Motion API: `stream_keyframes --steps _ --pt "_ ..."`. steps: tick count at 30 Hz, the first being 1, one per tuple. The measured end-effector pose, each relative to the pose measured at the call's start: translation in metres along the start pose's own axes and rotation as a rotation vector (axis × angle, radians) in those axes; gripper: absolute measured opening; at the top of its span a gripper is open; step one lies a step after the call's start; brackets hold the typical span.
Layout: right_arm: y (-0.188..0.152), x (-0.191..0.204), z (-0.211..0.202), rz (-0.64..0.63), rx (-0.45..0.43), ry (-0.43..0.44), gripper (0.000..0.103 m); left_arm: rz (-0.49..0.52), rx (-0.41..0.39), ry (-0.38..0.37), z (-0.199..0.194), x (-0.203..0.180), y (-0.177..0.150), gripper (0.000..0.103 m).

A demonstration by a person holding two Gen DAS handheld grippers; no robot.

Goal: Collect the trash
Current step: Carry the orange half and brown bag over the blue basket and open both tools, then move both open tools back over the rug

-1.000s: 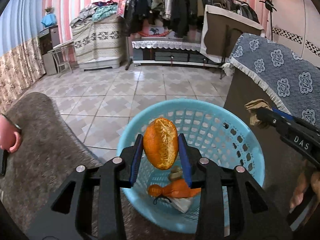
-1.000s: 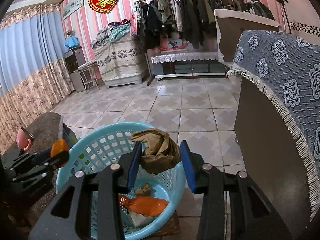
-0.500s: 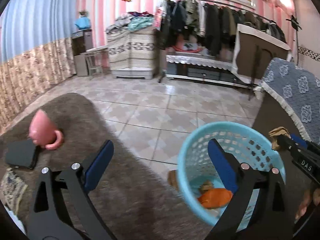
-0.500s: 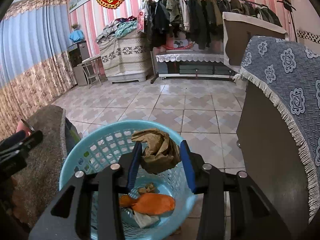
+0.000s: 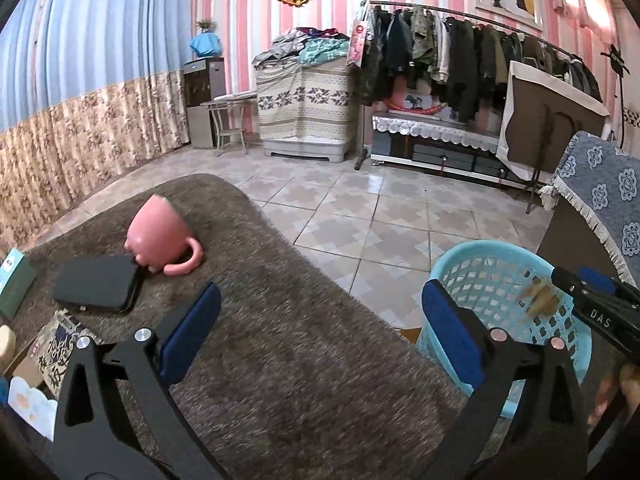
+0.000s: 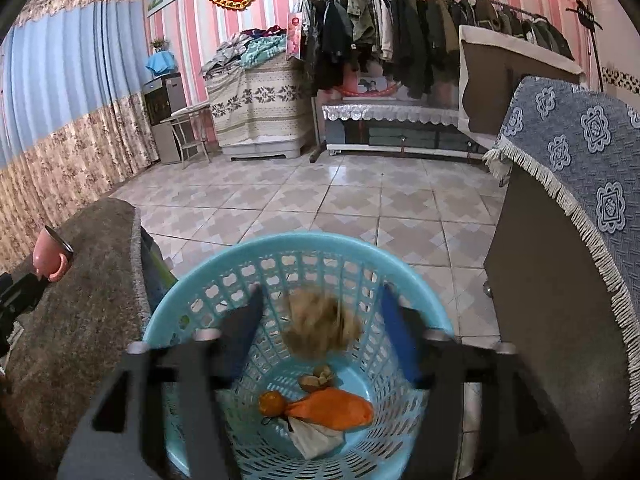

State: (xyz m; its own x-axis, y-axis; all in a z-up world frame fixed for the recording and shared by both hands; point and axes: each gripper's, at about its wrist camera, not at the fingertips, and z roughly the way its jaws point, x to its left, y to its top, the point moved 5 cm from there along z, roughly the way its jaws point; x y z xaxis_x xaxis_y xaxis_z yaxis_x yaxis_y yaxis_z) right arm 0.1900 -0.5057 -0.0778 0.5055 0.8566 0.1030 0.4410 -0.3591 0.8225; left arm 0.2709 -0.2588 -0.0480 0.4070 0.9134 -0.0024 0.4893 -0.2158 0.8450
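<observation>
1. Two claws inspected. Right claw (image 6: 320, 336) is opening above the blue basket (image 6: 224, 256); a brown wad (image 6: 320, 324) hangs between its jaws, apparently released.
2. Advise: hold over the basket until the wad lands beside the orange bag (image 6: 332, 410) below.
3. Left claw (image 5: 320, 324) is opening wide, empty, over the brown-covered worktop (image 5: 280, 340); pink mug (image 5: 160, 236) ahead-left.

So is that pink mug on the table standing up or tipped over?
Tipped over. The pink mug lies on its side on the brown table cover, handle resting on the cover, rim pointing up and away, beside a black case.

pink mug (image 5: 160, 236), black case (image 5: 96, 284), clothes rack (image 5: 460, 60)
</observation>
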Motion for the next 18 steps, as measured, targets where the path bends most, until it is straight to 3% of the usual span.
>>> stream_keyframes --steps 2,4,8,10,18 --pt "0.001 0.002 -0.003 -0.005 -0.011 0.009 0.071 -0.013 0.001 0.002 -0.002 0.003 -0.002 0.097" --pt "0.002 0.004 -0.005 -0.015 -0.022 0.008 0.079 -0.021 -0.001 0.008 -0.007 0.010 -0.003 0.097" --pt "0.004 0.005 -0.006 -0.025 -0.023 0.013 0.081 -0.025 -0.010 0.029 -0.017 0.020 -0.004 0.097" --pt "0.004 0.006 -0.009 -0.015 -0.037 0.014 0.093 -0.027 -0.017 0.045 -0.025 0.028 -0.004 0.097" --pt "0.007 0.012 -0.019 -0.011 -0.049 0.038 0.097 -0.064 -0.013 0.081 -0.052 0.060 -0.017 0.097"
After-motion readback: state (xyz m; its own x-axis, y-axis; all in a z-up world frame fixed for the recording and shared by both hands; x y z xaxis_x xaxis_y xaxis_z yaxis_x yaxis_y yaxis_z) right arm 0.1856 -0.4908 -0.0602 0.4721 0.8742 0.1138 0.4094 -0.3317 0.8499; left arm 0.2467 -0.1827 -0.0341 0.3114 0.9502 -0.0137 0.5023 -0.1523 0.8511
